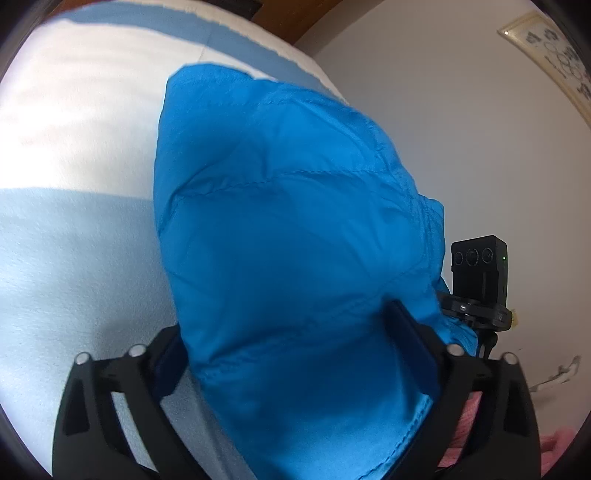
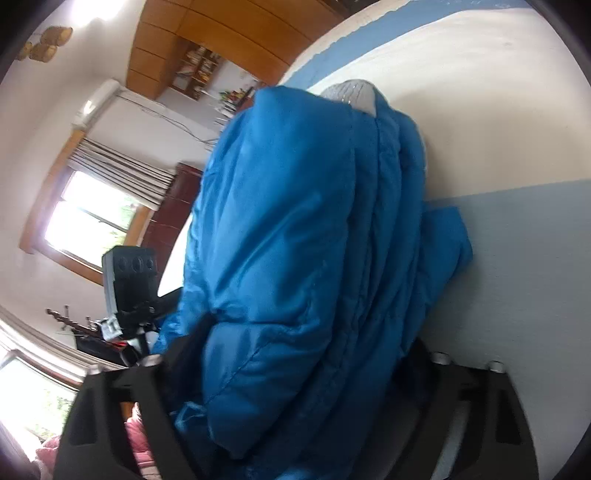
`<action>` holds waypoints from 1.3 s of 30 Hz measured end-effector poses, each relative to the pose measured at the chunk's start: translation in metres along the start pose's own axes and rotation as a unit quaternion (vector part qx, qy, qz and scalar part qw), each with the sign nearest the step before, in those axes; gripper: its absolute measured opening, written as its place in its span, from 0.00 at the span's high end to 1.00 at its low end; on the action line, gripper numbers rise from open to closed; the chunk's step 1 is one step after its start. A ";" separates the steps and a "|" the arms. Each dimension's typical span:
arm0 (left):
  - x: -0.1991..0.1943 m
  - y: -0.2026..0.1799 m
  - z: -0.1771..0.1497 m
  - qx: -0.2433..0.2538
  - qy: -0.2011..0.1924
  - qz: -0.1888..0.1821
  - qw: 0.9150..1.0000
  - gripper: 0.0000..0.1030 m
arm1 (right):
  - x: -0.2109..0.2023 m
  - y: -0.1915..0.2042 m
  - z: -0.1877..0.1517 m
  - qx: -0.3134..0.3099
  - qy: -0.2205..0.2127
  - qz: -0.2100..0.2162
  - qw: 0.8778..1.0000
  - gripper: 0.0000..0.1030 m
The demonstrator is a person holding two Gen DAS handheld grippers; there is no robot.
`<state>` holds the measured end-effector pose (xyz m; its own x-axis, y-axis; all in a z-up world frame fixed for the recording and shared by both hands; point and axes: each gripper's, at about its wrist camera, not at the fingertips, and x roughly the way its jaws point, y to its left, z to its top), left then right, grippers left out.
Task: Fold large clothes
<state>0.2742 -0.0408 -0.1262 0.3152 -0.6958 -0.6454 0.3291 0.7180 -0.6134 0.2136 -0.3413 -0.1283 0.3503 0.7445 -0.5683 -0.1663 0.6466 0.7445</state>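
A puffy blue jacket [image 1: 280, 206] lies bunched on the striped white and light-blue bed cover [image 1: 74, 240]. My left gripper [image 1: 284, 325] stands open and wide. The jacket's bulk sits between its fingers, and the inner face of the right pad [image 1: 410, 343] shows bare. In the right wrist view the same jacket [image 2: 295, 240] is a thick bundle with lengthwise creases and a grey lining [image 2: 351, 94] at its far end. My right gripper [image 2: 301, 343] has the bundle packed between its jaws, and fabric bulges over both fingers. Each view shows the other gripper's black camera box [image 1: 480, 266] [image 2: 129, 273] close beside the jacket.
The bed cover [image 2: 517, 258] stretches away beyond the jacket. A white wall [image 1: 443, 129] borders the bed in the left wrist view. A window with curtains [image 2: 92, 218], wooden cabinets [image 2: 221, 33] and a pink sleeve [image 2: 136, 435] show in the right wrist view.
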 end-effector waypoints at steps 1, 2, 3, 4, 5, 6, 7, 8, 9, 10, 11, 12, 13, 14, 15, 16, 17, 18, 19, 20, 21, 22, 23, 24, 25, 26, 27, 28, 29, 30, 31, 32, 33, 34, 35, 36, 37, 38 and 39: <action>0.000 -0.004 -0.001 0.006 -0.005 0.005 1.000 0.16 | -0.001 -0.001 -0.001 -0.001 -0.004 0.007 1.000 0.32; -0.002 -0.007 -0.002 0.011 -0.009 0.010 1.000 0.18 | -0.002 -0.002 -0.001 -0.002 -0.006 0.012 1.000 0.34; -0.003 -0.009 -0.003 0.015 -0.013 0.014 1.000 0.19 | -0.003 -0.002 -0.001 -0.003 -0.009 0.016 1.000 0.38; -0.004 -0.013 -0.004 0.018 -0.016 0.018 1.000 0.19 | -0.002 -0.001 0.000 -0.006 -0.012 0.017 1.000 0.41; -0.005 -0.016 -0.004 0.022 -0.019 0.022 0.999 0.20 | -0.004 -0.001 -0.001 -0.012 -0.015 0.017 1.000 0.42; -0.006 -0.019 -0.004 0.025 -0.021 0.025 0.999 0.21 | -0.004 0.001 -0.002 -0.015 -0.017 0.017 1.000 0.43; -0.007 -0.022 -0.005 0.029 -0.025 0.029 0.999 0.21 | -0.004 0.003 -0.003 -0.020 -0.019 0.016 0.999 0.44; -0.008 -0.025 -0.005 0.033 -0.028 0.032 0.999 0.22 | -0.004 0.004 -0.006 -0.022 -0.020 0.016 0.999 0.44; -0.006 -0.024 -0.006 0.036 -0.029 0.034 0.998 0.22 | -0.004 0.005 -0.007 -0.024 -0.021 0.017 0.999 0.45; -0.007 -0.026 -0.006 0.038 -0.032 0.036 0.998 0.23 | -0.004 0.007 -0.008 -0.028 -0.023 0.016 0.999 0.45; -0.006 -0.029 -0.007 0.040 -0.034 0.038 0.998 0.23 | -0.005 0.008 -0.009 -0.033 -0.024 0.015 0.999 0.45; -0.005 -0.033 -0.007 0.042 -0.036 0.040 0.998 0.24 | -0.006 0.011 -0.011 -0.037 -0.026 0.014 0.999 0.45; -0.007 -0.033 -0.007 0.043 -0.037 0.041 0.998 0.24 | -0.007 0.014 -0.012 -0.043 -0.028 0.010 0.999 0.46; -0.008 -0.030 -0.007 0.044 -0.038 0.041 0.997 0.24 | -0.008 0.017 -0.013 -0.051 -0.030 0.006 0.998 0.46; -0.009 -0.032 -0.007 0.046 -0.040 0.042 0.997 0.25 | -0.007 0.023 -0.012 -0.056 -0.032 0.003 0.998 0.46; -0.010 -0.031 -0.006 0.047 -0.041 0.043 0.997 0.25 | -0.007 0.025 -0.010 -0.061 -0.032 0.000 0.998 0.46; -0.011 -0.032 -0.006 0.048 -0.042 0.043 0.997 0.25 | -0.006 0.027 -0.010 -0.065 -0.033 -0.001 0.997 0.46; -0.013 -0.032 -0.006 0.049 -0.044 0.044 0.997 0.26 | -0.004 0.029 -0.008 -0.069 -0.033 -0.003 0.997 0.46; -0.013 -0.033 -0.006 0.050 -0.045 0.044 0.997 0.26 | -0.005 0.032 -0.007 -0.072 -0.034 -0.004 0.997 0.46; -0.014 -0.034 -0.005 0.052 -0.046 0.045 0.997 0.26 | -0.005 0.034 -0.007 -0.076 -0.035 -0.005 0.996 0.46; -0.015 -0.036 -0.003 0.055 -0.048 0.046 0.996 0.26 | -0.007 0.035 -0.008 -0.079 -0.035 -0.006 0.996 0.46; -0.016 -0.037 -0.003 0.056 -0.049 0.047 0.996 0.26 | -0.006 0.037 -0.007 -0.082 -0.035 -0.007 0.996 0.46; -0.017 -0.038 -0.002 0.058 -0.050 0.048 0.996 0.26 | -0.006 0.039 -0.006 -0.085 -0.036 -0.007 0.996 0.46; -0.018 -0.037 -0.006 0.061 -0.051 0.049 0.996 0.26 | -0.007 0.041 -0.006 -0.087 -0.036 -0.007 0.996 0.46; -0.019 -0.038 -0.005 0.063 -0.053 0.051 0.995 0.26 | -0.008 0.040 -0.005 -0.090 -0.036 -0.007 0.995 0.46; -0.020 -0.040 -0.003 0.066 -0.055 0.052 0.995 0.26 | -0.007 0.042 -0.003 -0.094 -0.036 -0.007 0.995 0.46; -0.020 -0.042 -0.001 0.067 -0.056 0.054 0.995 0.26 | -0.008 0.044 -0.003 -0.098 -0.036 -0.008 0.995 0.46; -0.020 -0.042 0.000 0.068 -0.057 0.055 0.995 0.26 | -0.011 0.041 -0.005 -0.101 -0.036 -0.008 0.994 0.46; -0.022 -0.039 -0.003 0.070 -0.059 0.055 0.994 0.26 | -0.010 0.044 -0.001 -0.107 -0.035 -0.010 0.994 0.46; -0.024 -0.040 -0.003 0.072 -0.061 0.056 0.994 0.26 | -0.011 0.046 0.000 -0.113 -0.035 -0.012 0.993 0.46; -0.026 -0.039 0.000 0.073 -0.065 0.058 0.994 0.26 | -0.011 0.046 0.001 -0.116 -0.035 -0.013 0.993 0.46; -0.029 -0.039 0.003 0.074 -0.067 0.058 0.993 0.26 | -0.010 0.050 0.006 -0.123 -0.035 -0.014 0.992 0.46; -0.030 -0.038 0.006 0.075 -0.069 0.060 0.993 0.26 | -0.011 0.050 0.008 -0.128 -0.034 -0.016 0.991 0.46; -0.032 -0.037 0.011 0.077 -0.073 0.062 0.992 0.26 | -0.010 0.053 0.013 -0.133 -0.033 -0.017 0.990 0.46; -0.033 -0.037 0.014 0.077 -0.076 0.064 0.992 0.26 | -0.009 0.054 0.016 -0.136 -0.032 -0.017 0.990 0.46; -0.034 -0.036 0.019 0.078 -0.078 0.066 0.992 0.26 | -0.006 0.056 0.023 -0.141 -0.031 -0.018 0.989 0.46; -0.036 -0.033 0.025 0.078 -0.082 0.069 0.991 0.26 | -0.003 0.058 0.028 -0.145 -0.029 -0.019 0.989 0.46; -0.037 -0.030 0.032 0.077 -0.087 0.072 0.991 0.26 | 0.001 0.060 0.038 -0.149 -0.028 -0.018 0.988 0.46; -0.039 -0.027 0.037 0.076 -0.091 0.074 0.990 0.26 | 0.005 0.062 0.045 -0.151 -0.027 -0.018 0.988 0.46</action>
<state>0.2859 -0.0343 -0.0677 0.5200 -0.5850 -0.6224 0.3927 0.8108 -0.4340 0.2461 -0.3050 -0.0692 0.4079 0.7160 -0.5665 -0.4172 0.6981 0.5819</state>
